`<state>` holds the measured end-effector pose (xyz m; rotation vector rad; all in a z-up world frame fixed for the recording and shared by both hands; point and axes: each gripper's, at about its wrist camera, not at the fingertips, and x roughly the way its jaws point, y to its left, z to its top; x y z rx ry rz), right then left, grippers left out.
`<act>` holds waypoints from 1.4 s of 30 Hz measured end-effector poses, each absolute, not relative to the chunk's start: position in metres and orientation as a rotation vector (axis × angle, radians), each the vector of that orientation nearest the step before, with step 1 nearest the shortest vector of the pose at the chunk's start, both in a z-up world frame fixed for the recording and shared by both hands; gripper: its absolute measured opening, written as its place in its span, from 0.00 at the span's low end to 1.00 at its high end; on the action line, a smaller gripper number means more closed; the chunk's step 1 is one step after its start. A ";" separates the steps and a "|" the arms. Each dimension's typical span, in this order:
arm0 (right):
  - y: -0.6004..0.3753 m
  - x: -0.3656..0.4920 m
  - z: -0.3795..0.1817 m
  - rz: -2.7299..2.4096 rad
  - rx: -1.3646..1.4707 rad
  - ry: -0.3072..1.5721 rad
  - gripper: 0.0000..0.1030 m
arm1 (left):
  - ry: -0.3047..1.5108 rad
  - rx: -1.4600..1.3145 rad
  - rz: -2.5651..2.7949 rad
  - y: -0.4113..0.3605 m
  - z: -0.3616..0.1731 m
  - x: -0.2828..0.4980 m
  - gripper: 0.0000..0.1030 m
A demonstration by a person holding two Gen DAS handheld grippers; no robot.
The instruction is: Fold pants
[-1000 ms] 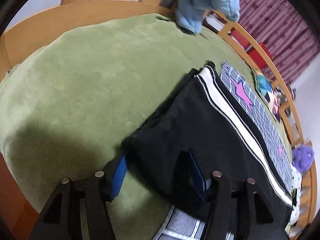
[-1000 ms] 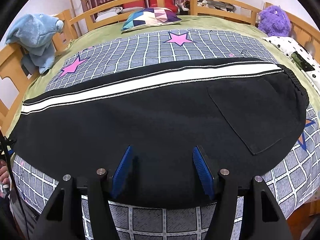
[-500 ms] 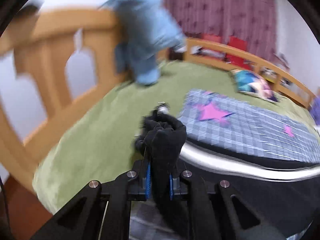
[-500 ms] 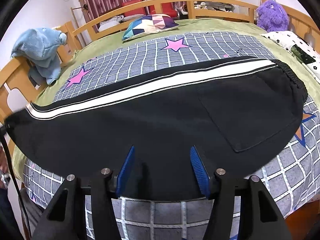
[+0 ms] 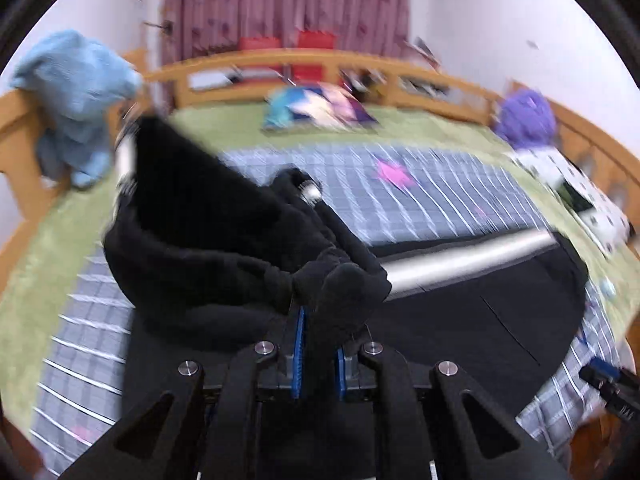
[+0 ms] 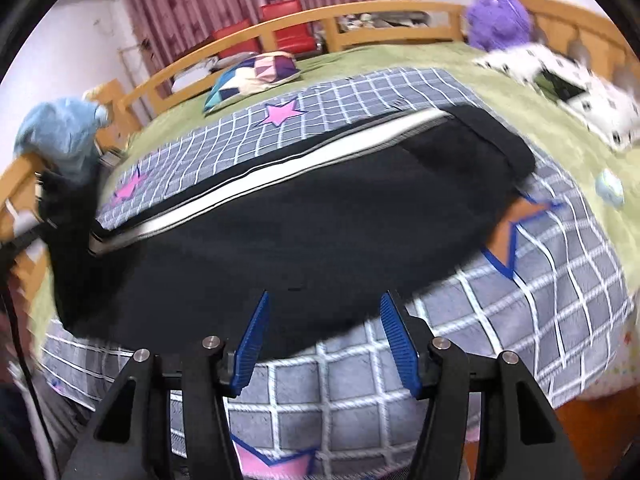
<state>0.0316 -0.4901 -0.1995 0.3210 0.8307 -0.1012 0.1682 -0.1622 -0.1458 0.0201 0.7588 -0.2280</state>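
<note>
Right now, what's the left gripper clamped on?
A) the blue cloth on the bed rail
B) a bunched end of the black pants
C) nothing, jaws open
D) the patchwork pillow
B: the left gripper has its blue pads pinched on a bunched fold of the black pants, lifted off the grid blanket.

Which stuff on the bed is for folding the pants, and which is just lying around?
For the job:
- black pants
- left hand-held gripper, shut on the pants' leg end
- right hand-held gripper, open over the pants' near edge

Just lying about:
- purple plush toy
- patchwork pillow
- blue cloth on the bed rail
- star blanket underneath
</note>
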 end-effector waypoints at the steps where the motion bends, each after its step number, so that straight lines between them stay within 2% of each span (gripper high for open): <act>1: -0.496 0.027 -0.202 -0.099 0.335 0.831 0.56 | 0.788 0.023 -0.252 -0.176 -0.158 0.165 0.11; 4: -0.500 0.024 -0.211 -0.110 0.311 0.861 0.55 | 0.886 0.076 -0.273 -0.211 -0.200 0.156 0.11; 7: -0.495 0.023 -0.220 -0.091 0.298 0.884 0.55 | 0.940 0.159 -0.273 -0.226 -0.221 0.143 0.14; 10: -0.485 0.027 -0.224 -0.052 0.301 0.887 0.56 | 0.948 0.121 -0.379 -0.216 -0.206 0.127 0.39; 12: -0.475 0.034 -0.222 -0.024 0.304 0.880 0.56 | 0.932 0.077 -0.418 -0.201 -0.191 0.118 0.65; 18: -0.419 0.075 -0.208 0.128 0.307 0.831 0.56 | 0.846 0.088 -0.287 -0.137 -0.157 0.111 0.69; 26: -0.328 0.138 -0.217 0.252 0.246 0.835 0.55 | 0.882 -0.064 -0.128 -0.024 -0.166 0.115 0.69; 27: -0.320 0.143 -0.222 0.249 0.224 0.855 0.45 | 0.891 -0.083 -0.127 -0.013 -0.167 0.117 0.69; 28: -0.312 0.150 -0.228 0.247 0.186 0.883 0.24 | 0.896 -0.100 -0.126 -0.004 -0.169 0.116 0.69; 31: -0.288 0.156 -0.244 0.214 0.001 0.932 0.17 | 0.885 -0.121 -0.124 0.012 -0.171 0.117 0.69; 32: -0.287 0.148 -0.239 0.221 -0.027 0.906 0.16 | 0.878 -0.128 -0.125 0.016 -0.171 0.117 0.69; 35: -0.316 0.127 -0.224 0.254 0.145 0.870 0.14 | 0.870 -0.166 -0.143 0.026 -0.174 0.121 0.69; 38: -0.330 0.113 -0.234 0.247 0.234 0.916 0.11 | 0.885 -0.201 -0.170 0.031 -0.181 0.129 0.69; 41: -0.317 0.110 -0.248 0.230 0.165 0.975 0.14 | 0.902 -0.204 -0.187 0.030 -0.187 0.132 0.69; 42: -0.316 0.110 -0.245 0.230 0.160 0.972 0.20 | 0.905 -0.203 -0.193 0.030 -0.188 0.132 0.69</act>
